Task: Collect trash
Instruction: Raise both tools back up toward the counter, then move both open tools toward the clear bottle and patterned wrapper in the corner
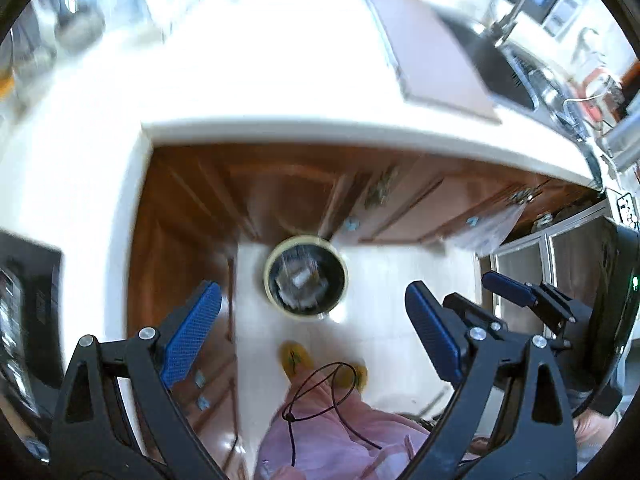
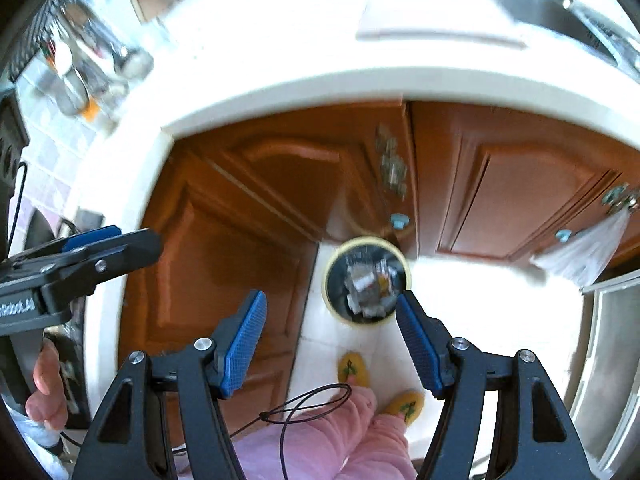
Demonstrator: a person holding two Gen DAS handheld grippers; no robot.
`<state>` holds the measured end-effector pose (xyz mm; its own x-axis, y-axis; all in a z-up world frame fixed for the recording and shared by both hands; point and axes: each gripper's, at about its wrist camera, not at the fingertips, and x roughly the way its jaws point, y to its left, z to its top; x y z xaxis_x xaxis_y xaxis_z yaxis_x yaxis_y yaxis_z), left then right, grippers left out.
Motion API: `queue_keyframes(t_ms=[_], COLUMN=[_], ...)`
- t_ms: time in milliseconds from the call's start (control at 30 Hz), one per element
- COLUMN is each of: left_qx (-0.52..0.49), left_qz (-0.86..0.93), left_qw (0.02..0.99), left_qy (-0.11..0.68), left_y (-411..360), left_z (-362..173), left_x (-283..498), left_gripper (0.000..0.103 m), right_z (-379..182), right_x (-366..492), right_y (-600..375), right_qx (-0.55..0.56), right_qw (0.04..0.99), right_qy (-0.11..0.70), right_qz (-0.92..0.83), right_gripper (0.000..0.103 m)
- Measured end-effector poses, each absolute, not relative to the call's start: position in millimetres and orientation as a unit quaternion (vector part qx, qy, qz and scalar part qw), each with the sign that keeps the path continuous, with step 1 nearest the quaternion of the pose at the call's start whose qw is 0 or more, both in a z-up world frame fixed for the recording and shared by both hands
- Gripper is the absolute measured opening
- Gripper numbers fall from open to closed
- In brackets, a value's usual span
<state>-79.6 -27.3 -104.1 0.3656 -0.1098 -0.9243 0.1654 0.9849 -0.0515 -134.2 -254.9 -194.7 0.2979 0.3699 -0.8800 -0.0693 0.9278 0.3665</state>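
Only the right wrist view shows a hand (image 2: 44, 384); both grippers' jaws stand released, empty.

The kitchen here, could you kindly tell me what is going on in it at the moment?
A person in pink clothes and yellow slippers stands at a white counter, holding a claw in each hand. The left claw and the right claw are both open and empty, pointing down at a round trash bin on the floor by the wooden cabinets. The bin already holds crumpled rubbish. Nothing is being carried right now.
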Motion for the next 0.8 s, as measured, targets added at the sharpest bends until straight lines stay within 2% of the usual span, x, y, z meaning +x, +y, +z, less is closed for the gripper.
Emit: queue_keyframes(t_ms=[200, 367, 533, 800], left_qx=[0.043, 0.047, 0.050, 0.031], left_qz=[-0.076, -0.054, -0.039, -0.012], left_qw=[0.874, 0.901, 0.908, 0.913], left_qy=[0.479, 0.428, 0.415, 0.407], left_y=[-24.0, -12.5, 1.3, 23.9], left_z=[-9.9, 48.3, 75.7, 73.0], left_x=[-61.1, -39.2, -9.1, 45.9], left_gripper=[0.092, 0.092, 0.091, 0.090], right_z=[-118.4, -50.0, 18.9, 87.3], right_x=[-115.3, -86.4, -51.7, 31.8], right_y=[-277.1, -288.5, -292.7, -273.4], right_qx=[0.150, 0.152, 0.148, 0.117], right_qw=[0.823, 0.853, 0.881, 0.902], right_qy=[0.535, 0.488, 0.441, 0.403], right_qz=[0.121, 0.104, 0.093, 0.101], right_gripper=[0.068, 0.068, 0.068, 0.068])
